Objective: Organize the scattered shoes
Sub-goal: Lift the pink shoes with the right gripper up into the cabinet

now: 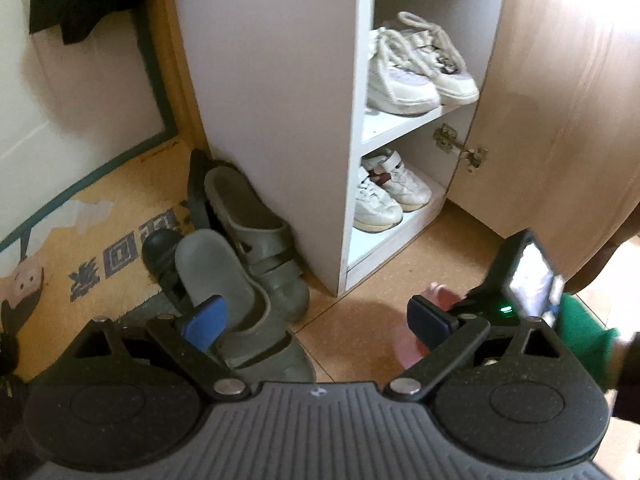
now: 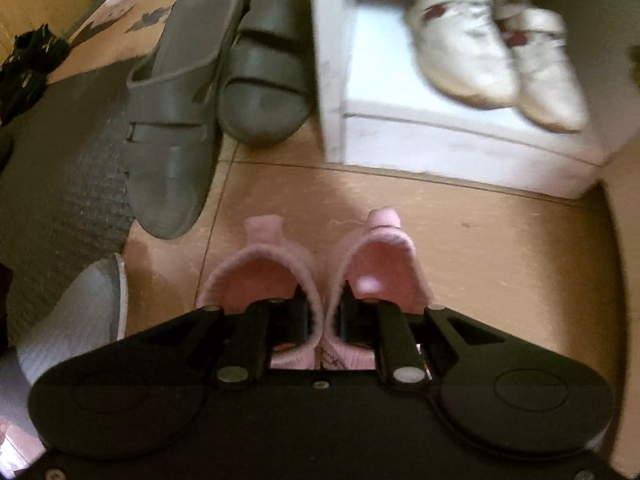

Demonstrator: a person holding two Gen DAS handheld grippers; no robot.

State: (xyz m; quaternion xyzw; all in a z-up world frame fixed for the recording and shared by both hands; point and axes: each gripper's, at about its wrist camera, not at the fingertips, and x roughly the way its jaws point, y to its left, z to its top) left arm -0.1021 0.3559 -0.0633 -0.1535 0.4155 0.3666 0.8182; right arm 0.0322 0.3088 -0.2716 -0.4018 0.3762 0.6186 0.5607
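Pink slippers (image 2: 316,276) sit pinched together by their inner walls in your right gripper (image 2: 320,312), one grasp carrying the pair above the floor (image 2: 460,232) before the cabinet (image 2: 440,140). Your left gripper (image 1: 316,320) hangs released over grey sandals (image 1: 256,248).

White cabinet (image 1: 272,80); tan floor (image 1: 420,256); mat (image 1: 120,216)

Pink slippers (image 2: 320,280): soft fleecy cloth, matt.
Grey sandals (image 2: 172,120): moulded rubbery plastic, matt, scuffed.
White sneakers (image 2: 496,52): smooth leather-like upper, slight sheen.
Cabinet door (image 1: 560,100): wood-grain laminate, smooth.
Hinge (image 1: 460,146): tarnished metal.
Floor mat (image 2: 60,184): dark, ribbed texture.
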